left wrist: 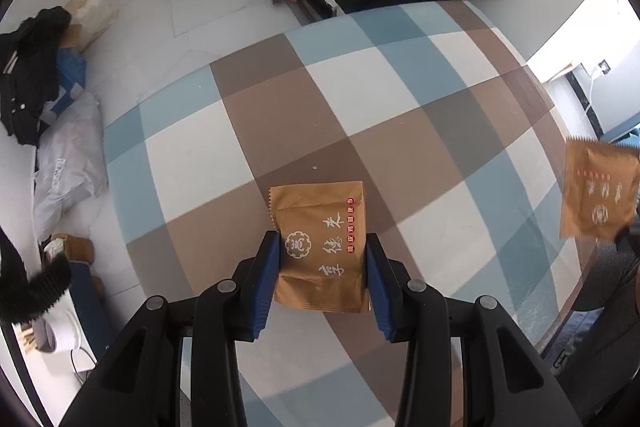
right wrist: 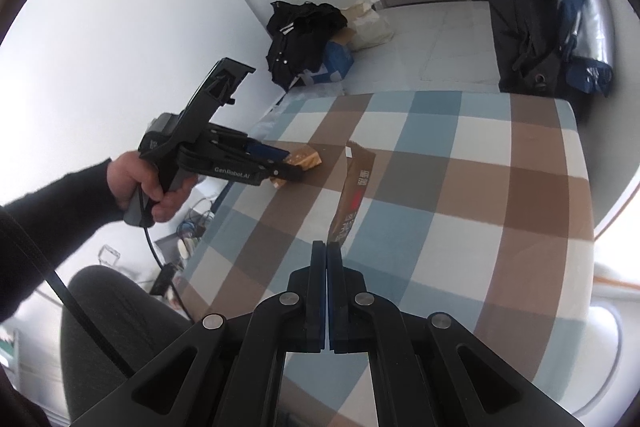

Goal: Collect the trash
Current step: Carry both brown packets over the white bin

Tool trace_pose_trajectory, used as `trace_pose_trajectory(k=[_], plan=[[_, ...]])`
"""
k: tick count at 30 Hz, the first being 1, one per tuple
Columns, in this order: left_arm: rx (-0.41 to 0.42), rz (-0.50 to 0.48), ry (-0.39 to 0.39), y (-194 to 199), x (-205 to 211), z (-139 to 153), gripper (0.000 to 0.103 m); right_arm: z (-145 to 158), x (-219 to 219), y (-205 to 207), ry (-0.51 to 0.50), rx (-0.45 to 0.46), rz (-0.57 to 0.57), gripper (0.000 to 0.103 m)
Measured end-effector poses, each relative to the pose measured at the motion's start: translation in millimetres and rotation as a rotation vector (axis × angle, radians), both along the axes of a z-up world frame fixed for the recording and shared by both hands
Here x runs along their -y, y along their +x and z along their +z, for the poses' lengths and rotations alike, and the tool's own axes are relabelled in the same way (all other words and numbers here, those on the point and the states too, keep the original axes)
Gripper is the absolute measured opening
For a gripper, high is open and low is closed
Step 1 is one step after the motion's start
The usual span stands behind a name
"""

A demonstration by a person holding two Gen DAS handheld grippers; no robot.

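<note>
Snack wrapper [left wrist: 320,247] on the checked bed [left wrist: 400,99]: the left gripper [left wrist: 320,267] jaws are pinching its sides. The right gripper [right wrist: 327,259], jaws pressed together, is holding a second wrapper [right wrist: 352,195] aloft. Pickup step; lifting clear likely comes next.

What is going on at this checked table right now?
A person holds a gripper in each hand, collecting trash. The left gripper is shut on a brown snack wrapper resting on the checked tablecloth. The right gripper is shut on a second brown wrapper, held up by one edge above the cloth.
</note>
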State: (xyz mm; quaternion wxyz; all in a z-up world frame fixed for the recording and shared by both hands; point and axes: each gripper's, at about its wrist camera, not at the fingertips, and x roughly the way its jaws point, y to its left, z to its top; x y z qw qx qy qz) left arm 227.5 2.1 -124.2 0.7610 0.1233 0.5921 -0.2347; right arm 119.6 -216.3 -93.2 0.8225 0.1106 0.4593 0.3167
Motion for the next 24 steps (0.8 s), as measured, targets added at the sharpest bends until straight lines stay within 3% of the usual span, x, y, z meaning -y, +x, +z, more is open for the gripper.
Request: trace_pose_trajectory(k=[5, 13, 19, 24], plan=[[0.059, 0.036, -0.049, -18, 13, 27, 0.036, 13, 7, -26, 0.011, 0.025, -0.018, 0.0], [0.244, 0.108, -0.158, -50, 59, 83, 0.036, 46, 45, -66, 0.009, 0.097, -0.083, 0.0], [0.345, 0.072, -0.211, -76, 106, 116, 0.036, 77, 93, -90, 0.015, 0.161, -0.174, 0.0], [0.349, 0.029, -0.282, -93, 139, 131, 0.036, 97, 137, -104, 0.04, 0.189, -0.263, 0.0]])
